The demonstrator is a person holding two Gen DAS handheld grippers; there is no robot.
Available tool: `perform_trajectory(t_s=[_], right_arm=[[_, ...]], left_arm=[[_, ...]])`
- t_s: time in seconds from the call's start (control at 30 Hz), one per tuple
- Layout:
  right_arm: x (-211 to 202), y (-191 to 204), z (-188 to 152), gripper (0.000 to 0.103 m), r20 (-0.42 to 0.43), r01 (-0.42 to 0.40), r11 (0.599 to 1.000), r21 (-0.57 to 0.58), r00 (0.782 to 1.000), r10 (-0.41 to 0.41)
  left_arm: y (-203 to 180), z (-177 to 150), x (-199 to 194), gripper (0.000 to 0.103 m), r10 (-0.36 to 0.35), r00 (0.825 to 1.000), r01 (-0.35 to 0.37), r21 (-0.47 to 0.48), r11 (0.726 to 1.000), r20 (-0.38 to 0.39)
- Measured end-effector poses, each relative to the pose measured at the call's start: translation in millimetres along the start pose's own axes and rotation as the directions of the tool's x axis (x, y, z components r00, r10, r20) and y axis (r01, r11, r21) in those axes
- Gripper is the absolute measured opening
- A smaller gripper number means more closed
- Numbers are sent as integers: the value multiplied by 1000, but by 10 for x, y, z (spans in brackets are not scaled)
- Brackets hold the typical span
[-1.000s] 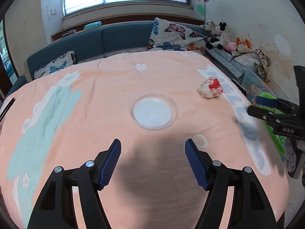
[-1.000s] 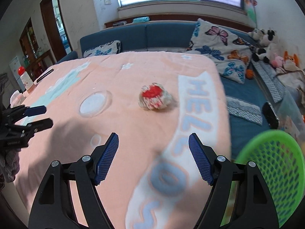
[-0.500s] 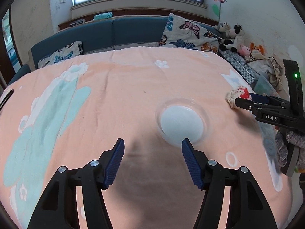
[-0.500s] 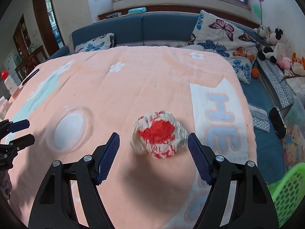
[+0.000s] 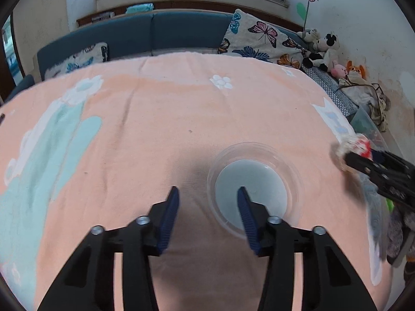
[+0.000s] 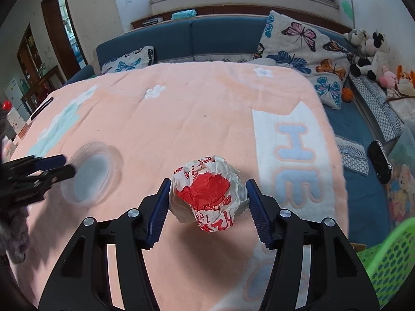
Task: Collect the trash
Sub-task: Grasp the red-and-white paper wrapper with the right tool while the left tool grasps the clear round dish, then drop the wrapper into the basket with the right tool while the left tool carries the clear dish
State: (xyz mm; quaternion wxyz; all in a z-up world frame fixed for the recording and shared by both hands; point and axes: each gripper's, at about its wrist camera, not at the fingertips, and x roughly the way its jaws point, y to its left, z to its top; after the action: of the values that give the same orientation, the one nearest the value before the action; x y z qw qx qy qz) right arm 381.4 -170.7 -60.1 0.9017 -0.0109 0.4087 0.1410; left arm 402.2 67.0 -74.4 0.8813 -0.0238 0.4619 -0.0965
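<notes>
Nothing is collected yet. My right tool (image 6: 207, 202) is closing around the crumpled wrapper (image 6: 208, 198) at table centre; my left tool (image 5: 206, 213) closes astride the clear lid's (image 5: 255, 189) nine-o'clock rim. The green basket (image 6: 389, 264) waits at four o'clock.

Left gripper (image 5: 207, 199): two black angular plastic arms with triangular cut-outs, each carrying a ribbed dark-blue pad at its tip. Silver round screw heads dot both arms, two a side. Right gripper (image 6: 208, 194): same build, black frame, blue ribbed pads, silver screws. At nine o'clock in the right wrist view, a fuzzy grey sleeve (image 6: 11, 235) sits behind the black frame.
</notes>
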Motion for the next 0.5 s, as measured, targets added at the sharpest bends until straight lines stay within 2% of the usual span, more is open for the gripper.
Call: perform_trajectory(t_s=[0.17, 0.27, 0.5], right_arm=[[-292, -113, -126, 58, 26, 2, 1000, 13, 1000, -2], [-499, -194, -247, 58, 47, 24, 1000, 9, 999, -24], [-886, -443, -569, 58, 65, 57, 997, 57, 996, -61]], left_arm=[[-7, 10, 87, 33, 1, 1000, -1, -10, 1000, 2], [-20, 25, 94, 15, -17, 1000, 17, -20, 1000, 4], [-57, -7, 10, 4, -3, 1000, 4, -38, 999, 22]])
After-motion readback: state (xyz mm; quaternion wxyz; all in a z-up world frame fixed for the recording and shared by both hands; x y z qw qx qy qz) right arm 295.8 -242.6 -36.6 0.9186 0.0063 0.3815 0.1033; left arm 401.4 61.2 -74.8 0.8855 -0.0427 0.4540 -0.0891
